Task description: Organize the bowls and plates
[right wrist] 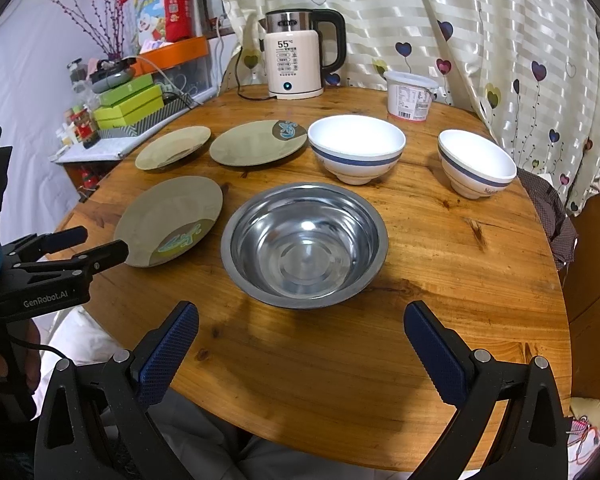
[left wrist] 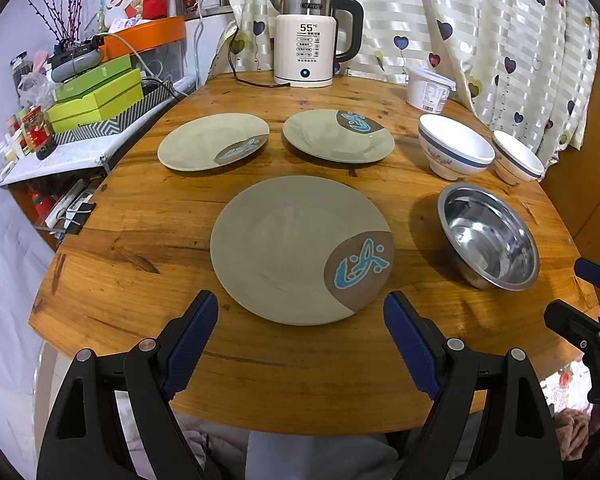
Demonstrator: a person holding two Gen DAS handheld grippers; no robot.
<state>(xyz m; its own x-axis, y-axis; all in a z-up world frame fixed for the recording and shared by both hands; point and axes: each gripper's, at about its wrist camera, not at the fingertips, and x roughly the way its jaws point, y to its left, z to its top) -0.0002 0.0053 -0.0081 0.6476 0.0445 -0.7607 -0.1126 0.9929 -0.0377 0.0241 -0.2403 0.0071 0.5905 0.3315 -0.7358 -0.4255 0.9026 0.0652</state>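
Three plates (left wrist: 300, 248) – three bowls (right wrist: 304, 244)

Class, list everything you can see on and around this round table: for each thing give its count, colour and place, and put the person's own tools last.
plates: 3, grey-green with brown-and-blue corner motif; one near, two behind it, table's left half.
steel bowl: 1, silver; near right of the plates.
white bowls: 2, white with blue band; behind the steel bowl.
kettle: 1, cream and black, reads 55; table's far edge.
tub: 1, white, labelled; right of the kettle.
table: 1, round, wooden.
green boxes: stacked, side shelf, left.
curtain: cream, heart print; behind.
left gripper: black, blue jaws, open, before the near plate.
right gripper: same, open, before the steel bowl.
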